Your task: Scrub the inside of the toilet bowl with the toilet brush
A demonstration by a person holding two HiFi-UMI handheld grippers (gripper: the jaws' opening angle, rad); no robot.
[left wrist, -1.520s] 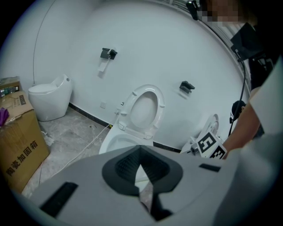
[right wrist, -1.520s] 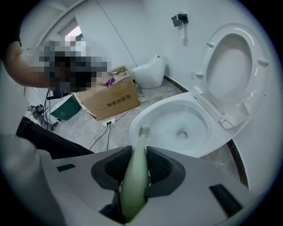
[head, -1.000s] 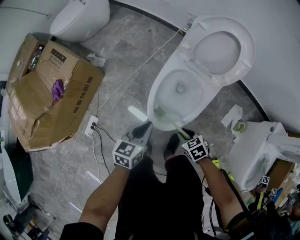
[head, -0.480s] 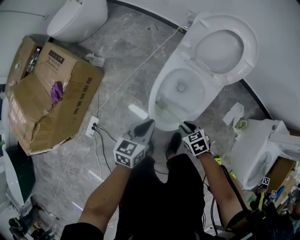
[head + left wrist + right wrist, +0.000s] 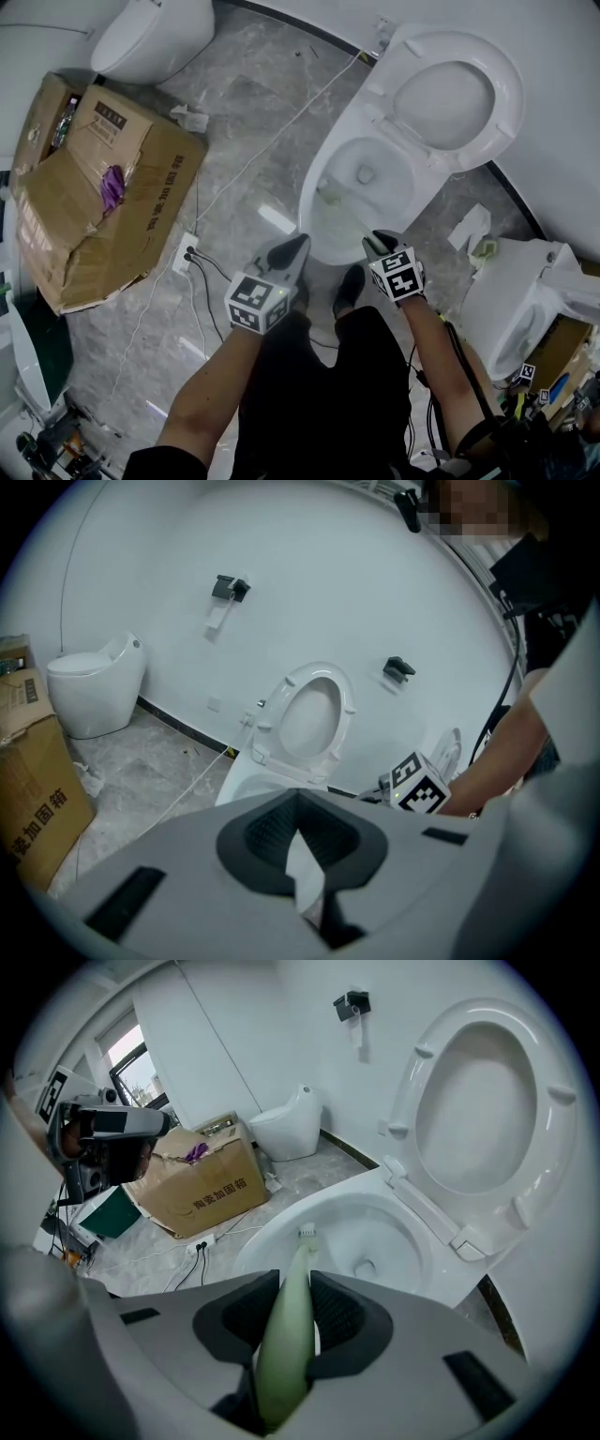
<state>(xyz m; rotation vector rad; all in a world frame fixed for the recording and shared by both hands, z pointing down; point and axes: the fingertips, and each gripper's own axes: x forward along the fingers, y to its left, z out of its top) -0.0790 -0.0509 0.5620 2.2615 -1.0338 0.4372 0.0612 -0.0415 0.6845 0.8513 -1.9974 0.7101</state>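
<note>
Pale green plastic toilet brush (image 5: 344,217): is clamped in right gripper (image 5: 377,242). Its head is now shifted from the near rim farther up the inner wall of the white ceramic toilet bowl (image 5: 309,214); scrubbing is judged under way. Left gripper (image 5: 289,253): is kept closed, empty.

Pale green toilet brush (image 5: 286,1335) in the grey right gripper (image 5: 378,244); white toilet bowl (image 5: 403,1227) ahead, brown cardboard box (image 5: 202,1185) to its left.

Floor (image 5: 244,141): grey marble tiles.
Centre: open toilet (image 5: 314,187) is stood on it.
Top left: second toilet (image 5: 155,37).
Left: cardboard box (image 5: 103,216) is laid slumped.
Beside box: power strip (image 5: 183,251), white cable (image 5: 272,136), paper scrap (image 5: 190,119).
</note>
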